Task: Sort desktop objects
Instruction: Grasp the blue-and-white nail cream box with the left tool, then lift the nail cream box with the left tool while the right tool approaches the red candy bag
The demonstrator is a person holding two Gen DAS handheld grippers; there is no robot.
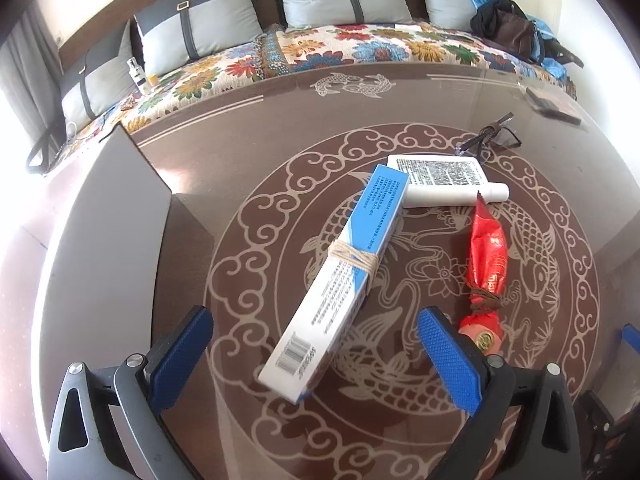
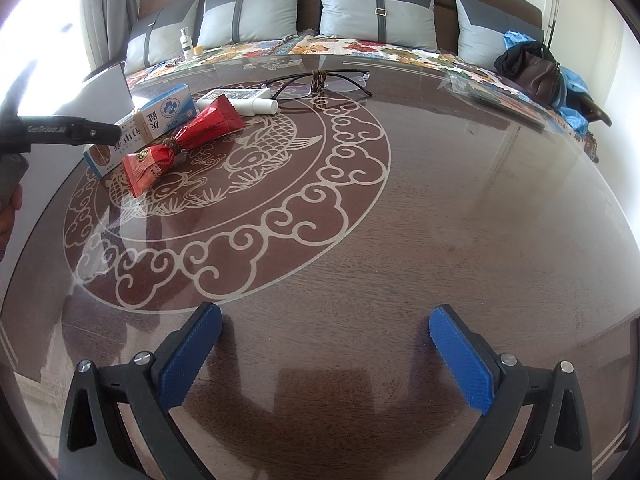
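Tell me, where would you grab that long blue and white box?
Across its narrow width, near the barcode end of the blue and white box, coming from above. It lies flat on the table, that end sits between the open left gripper, and the far end touches the white tube.

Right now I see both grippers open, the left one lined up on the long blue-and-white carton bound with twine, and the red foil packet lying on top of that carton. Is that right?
Not quite. The red foil packet lies on the glass tabletop beside the long blue-and-white carton, not on it; the left wrist view shows this. The left gripper and right gripper are open, as you said.
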